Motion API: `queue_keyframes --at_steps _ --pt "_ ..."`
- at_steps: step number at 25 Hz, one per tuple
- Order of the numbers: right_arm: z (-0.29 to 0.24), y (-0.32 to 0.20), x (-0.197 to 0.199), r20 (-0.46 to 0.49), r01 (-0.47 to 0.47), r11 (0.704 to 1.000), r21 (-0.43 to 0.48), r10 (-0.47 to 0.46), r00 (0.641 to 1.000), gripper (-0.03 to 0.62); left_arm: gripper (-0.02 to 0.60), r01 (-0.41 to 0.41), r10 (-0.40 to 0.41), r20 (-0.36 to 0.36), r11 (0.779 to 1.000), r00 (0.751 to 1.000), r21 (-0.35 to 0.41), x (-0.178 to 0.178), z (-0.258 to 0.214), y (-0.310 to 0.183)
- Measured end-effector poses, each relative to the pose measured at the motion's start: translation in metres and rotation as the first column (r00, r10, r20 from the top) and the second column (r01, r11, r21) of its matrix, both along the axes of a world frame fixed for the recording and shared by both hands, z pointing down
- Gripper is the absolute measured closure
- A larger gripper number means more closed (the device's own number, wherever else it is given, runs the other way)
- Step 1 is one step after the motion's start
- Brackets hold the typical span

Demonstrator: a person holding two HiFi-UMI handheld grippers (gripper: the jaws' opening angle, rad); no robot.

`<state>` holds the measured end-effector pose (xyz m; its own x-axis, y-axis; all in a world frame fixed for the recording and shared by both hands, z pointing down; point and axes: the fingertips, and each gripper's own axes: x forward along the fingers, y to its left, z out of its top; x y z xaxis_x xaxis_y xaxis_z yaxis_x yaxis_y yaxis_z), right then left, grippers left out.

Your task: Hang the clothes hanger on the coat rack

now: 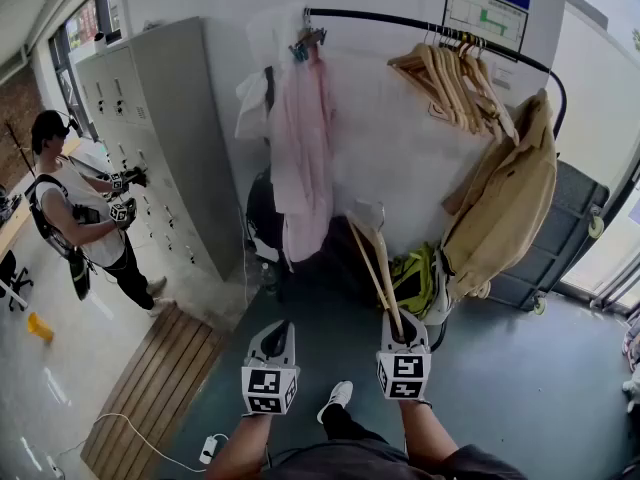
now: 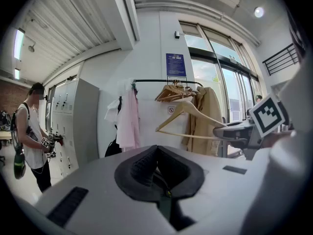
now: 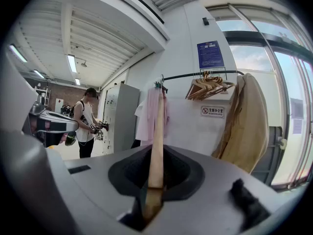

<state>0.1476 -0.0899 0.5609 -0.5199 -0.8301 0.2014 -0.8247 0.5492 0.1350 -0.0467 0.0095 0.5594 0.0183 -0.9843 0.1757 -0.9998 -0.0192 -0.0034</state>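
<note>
One clothes hanger (image 1: 378,273) is sitting pinched in the right gripper (image 1: 402,334), its long axis rising up and slightly left toward the coat rack (image 1: 390,18), whose rail is running ahead and well above. The left gripper (image 1: 275,330) is idling beside it, jaws together and empty. On the rail are hanging one bunch of wooden hangers (image 1: 450,73), one pink garment (image 1: 300,158) and one tan coat (image 1: 505,198).
</note>
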Motion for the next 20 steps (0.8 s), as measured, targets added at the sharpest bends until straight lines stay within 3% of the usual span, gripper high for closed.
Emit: queue_keyframes --at_steps 8,13,15,20 --pt "0.007 -0.105 -0.029 -0.014 0.001 0.999 -0.049 -0.002 1.000 0.542 0.574 -0.008 0.007 -0.012 1.000 1.000 -0.030 -0.025 0.012 -0.104" --pt "-0.016 -0.175 -0.048 0.005 -0.003 1.000 -0.030 0.003 1.000 0.542 0.572 -0.038 0.036 -0.047 0.998 0.998 -0.041 -0.036 0.005 -0.173" --pt "-0.024 -0.197 -0.054 0.012 -0.008 1.000 -0.024 0.008 1.000 0.542 0.574 -0.058 0.055 -0.072 0.998 0.996 -0.032 -0.041 -0.004 -0.196" --pt "-0.049 -0.245 -0.067 0.016 -0.041 0.999 -0.019 0.041 0.999 0.542 0.574 -0.069 0.069 -0.041 0.998 0.997 0.009 -0.059 -0.023 -0.245"
